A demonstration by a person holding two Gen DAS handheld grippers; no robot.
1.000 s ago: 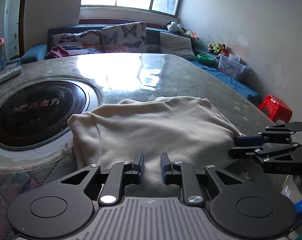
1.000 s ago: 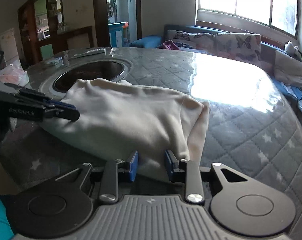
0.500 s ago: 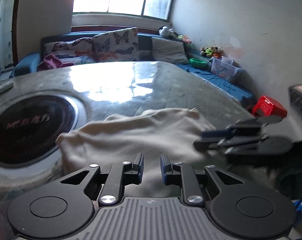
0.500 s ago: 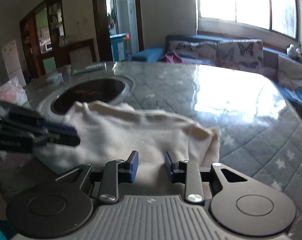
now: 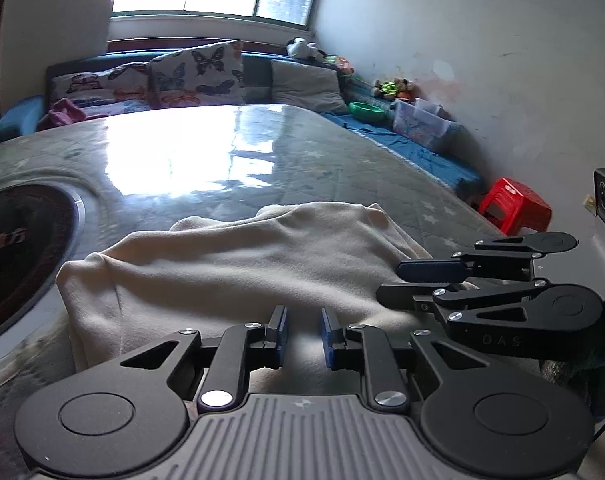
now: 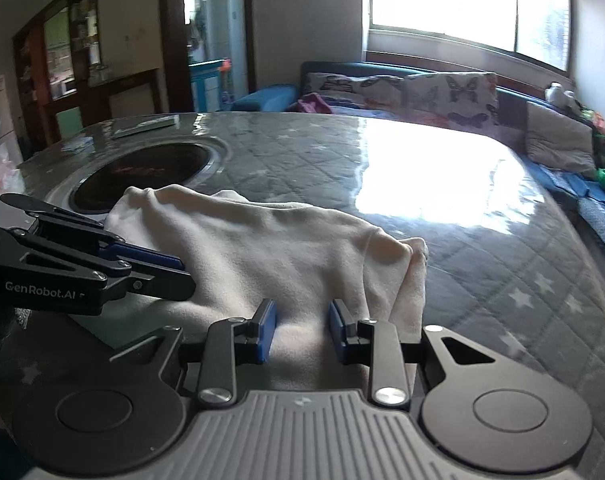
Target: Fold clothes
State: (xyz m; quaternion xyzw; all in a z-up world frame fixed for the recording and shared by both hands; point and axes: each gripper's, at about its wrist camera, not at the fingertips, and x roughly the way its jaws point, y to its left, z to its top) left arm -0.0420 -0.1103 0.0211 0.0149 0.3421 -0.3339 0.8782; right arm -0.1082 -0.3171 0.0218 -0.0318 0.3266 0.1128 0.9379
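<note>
The cream garment (image 5: 242, 264) lies bunched on the near part of the quilted table (image 5: 262, 152), just beside the round cooktop (image 5: 18, 252) set into it. It is already doubled over, I judge, with its thick fold running along my side, which is why I have both grippers at that near edge.

My left gripper (image 5: 303, 334) is parted narrowly, with cloth lying between and under its blue pads (image 5: 281, 330); I cannot tell whether they pinch it. My right gripper (image 6: 300, 330) stands a little wider, fabric humped up in its gap, the pads beside the cloth rather than closed on it.
</note>
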